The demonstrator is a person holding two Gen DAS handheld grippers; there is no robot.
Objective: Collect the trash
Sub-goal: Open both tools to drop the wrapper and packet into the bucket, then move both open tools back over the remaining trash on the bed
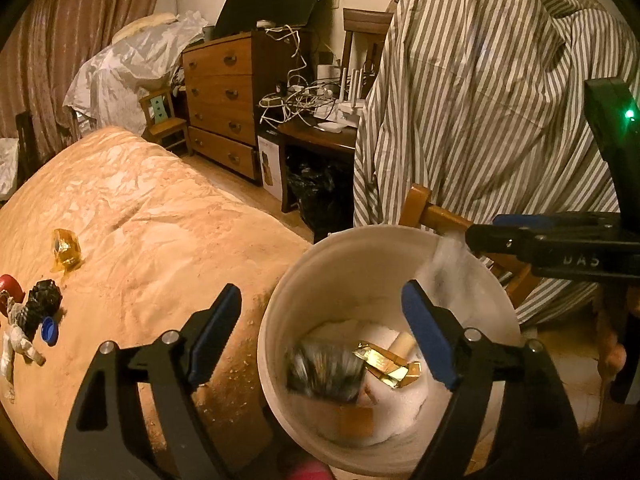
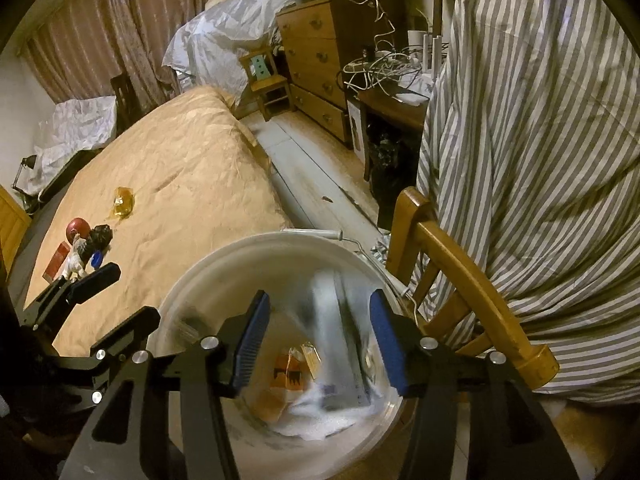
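Note:
A white bucket (image 1: 352,256) stands beside the bed and holds wrappers, gold foil (image 1: 390,364) and white paper. My left gripper (image 1: 324,332) is open and empty over its near rim. My right gripper (image 2: 318,340) is open above the bucket (image 2: 208,276); a blurred pale piece of trash (image 2: 340,320) is in mid-air between its fingers, dropping inside. The right gripper also shows in the left wrist view (image 1: 472,240) at the bucket's far rim. On the bed lie a yellow wrapper (image 1: 66,250), a black crumpled piece (image 1: 44,300), a blue cap (image 1: 50,330) and a red ball (image 1: 10,286).
The bed (image 1: 152,216) with an orange cover fills the left. A wooden chair (image 2: 460,276) draped with a striped shirt (image 2: 540,140) stands right of the bucket. A dresser (image 1: 222,104), a cable-strewn desk and a black bag are at the back.

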